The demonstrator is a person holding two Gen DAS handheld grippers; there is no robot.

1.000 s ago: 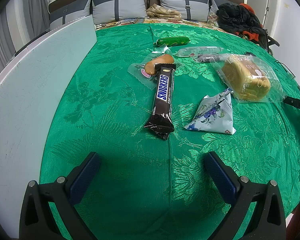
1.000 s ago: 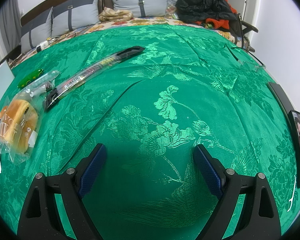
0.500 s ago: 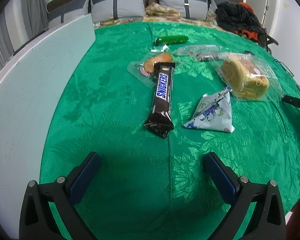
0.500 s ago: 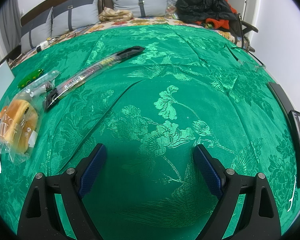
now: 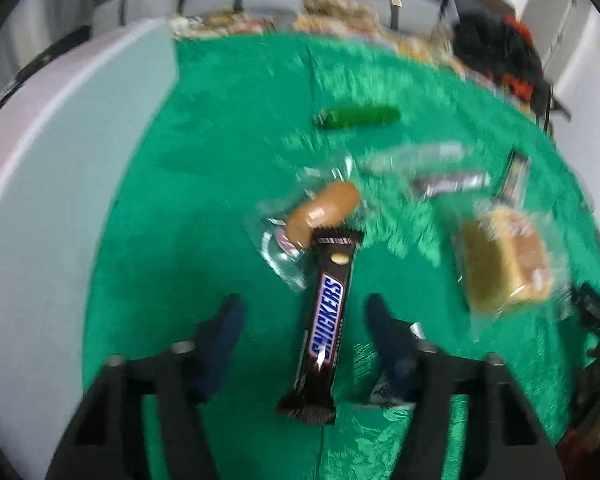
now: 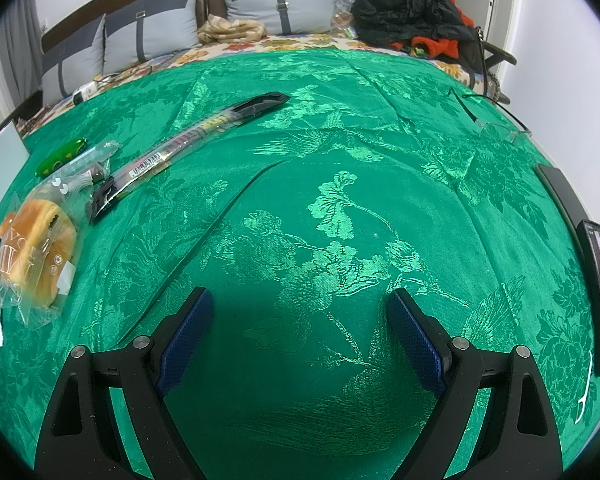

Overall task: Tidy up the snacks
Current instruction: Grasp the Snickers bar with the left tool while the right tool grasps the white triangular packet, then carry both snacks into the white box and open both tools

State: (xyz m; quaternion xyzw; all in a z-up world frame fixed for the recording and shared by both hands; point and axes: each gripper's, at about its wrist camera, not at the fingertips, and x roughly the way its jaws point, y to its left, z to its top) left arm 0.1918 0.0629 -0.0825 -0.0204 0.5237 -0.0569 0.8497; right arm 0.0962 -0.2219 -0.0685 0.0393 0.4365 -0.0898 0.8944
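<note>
Between the blue fingers of the left claw (image 5: 304, 336): a Snickers bar (image 5: 327, 320), flat on the green cloth (image 5: 204, 208), pads just narrowing in from either side but not yet touching the wrapper. Just beyond its far end, a wrapped brown bun (image 5: 324, 210); farther off, a green packet (image 5: 358, 117); to the right, a bagged bread loaf (image 5: 500, 260). Off to the right side, the right claw (image 6: 300, 332) spread wide over bare cloth, gripping nothing, with a long dark snack strip (image 6: 188, 142) lying far-left. Sorting barely begun, by the look: snacks scattered, none grouped, everything left to do.
</note>
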